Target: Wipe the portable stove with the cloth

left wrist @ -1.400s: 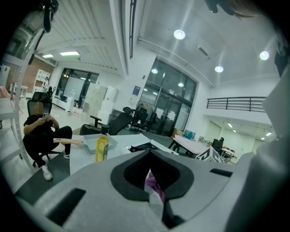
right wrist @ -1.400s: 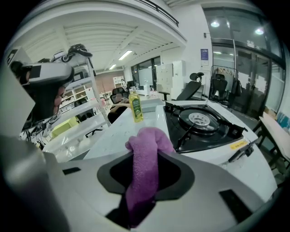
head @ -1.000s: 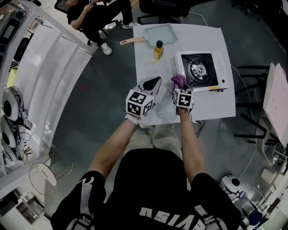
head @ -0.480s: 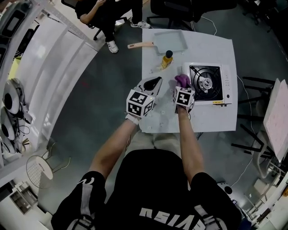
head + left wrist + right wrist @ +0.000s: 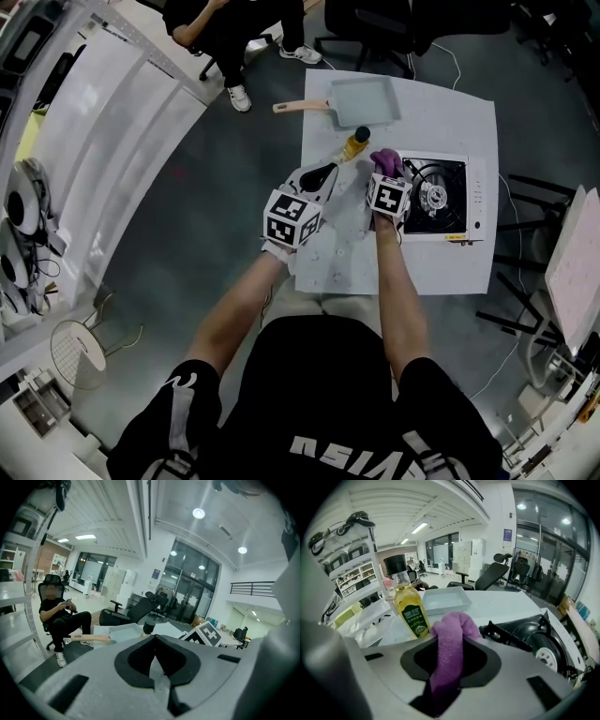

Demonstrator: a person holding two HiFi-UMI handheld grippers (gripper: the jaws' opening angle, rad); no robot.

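at the left edge of the black-and-white portable stove [image 5: 448, 199], the right gripper [image 5: 385, 174] clamps a purple fuzzy cloth [image 5: 451, 637]; the left gripper [image 5: 322, 173], jaws together and empty, hangs nearby.

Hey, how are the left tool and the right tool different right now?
The right tool is clamped on the purple cloth; the left tool has its jaws together on nothing. The right tool sits at the left edge of the portable stove; the left tool is over the table near the oil bottle, apart from the stove. Both carry a marker cube and point away from the person.
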